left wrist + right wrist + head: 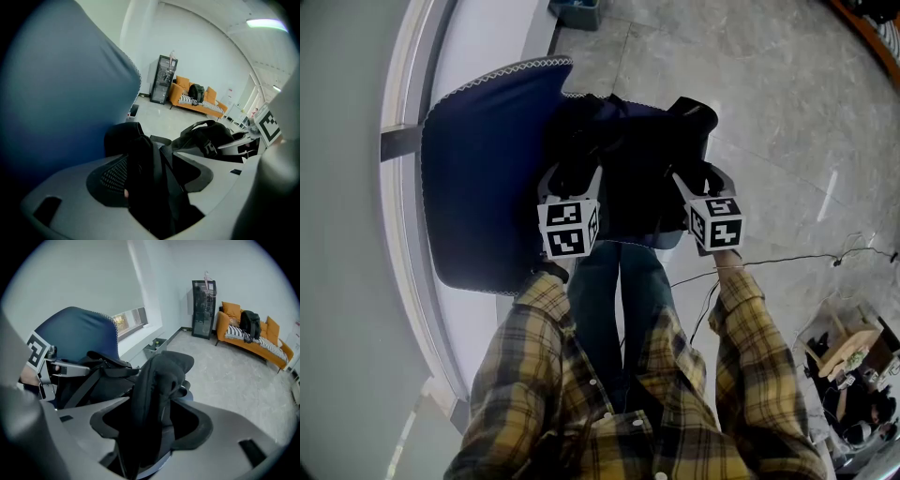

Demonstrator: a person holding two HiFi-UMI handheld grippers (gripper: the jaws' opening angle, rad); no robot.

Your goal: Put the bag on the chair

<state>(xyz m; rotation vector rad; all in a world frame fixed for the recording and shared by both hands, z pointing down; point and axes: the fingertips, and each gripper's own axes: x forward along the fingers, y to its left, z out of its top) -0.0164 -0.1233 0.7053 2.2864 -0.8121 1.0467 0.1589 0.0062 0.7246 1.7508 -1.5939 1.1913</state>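
A black bag (637,159) rests on the seat of a blue chair (478,187), leaning against its backrest. My left gripper (574,171) is at the bag's left top, and my right gripper (698,173) is at its right top. In the left gripper view, a black strap (145,173) runs between the wide jaws of the left gripper (157,171), with a gap on its right side. In the right gripper view, a padded black strap (159,390) stands loose between the spread jaws of the right gripper (154,420), with gaps on both sides. Neither gripper's pads press on anything.
The chair stands by a window wall (403,94). On the grey tile floor, a small bin (577,11) sits beyond it, a thin cable (787,258) runs to the right, and clutter (848,366) lies at lower right. An orange sofa (255,341) and a black cabinet (204,310) stand far off.
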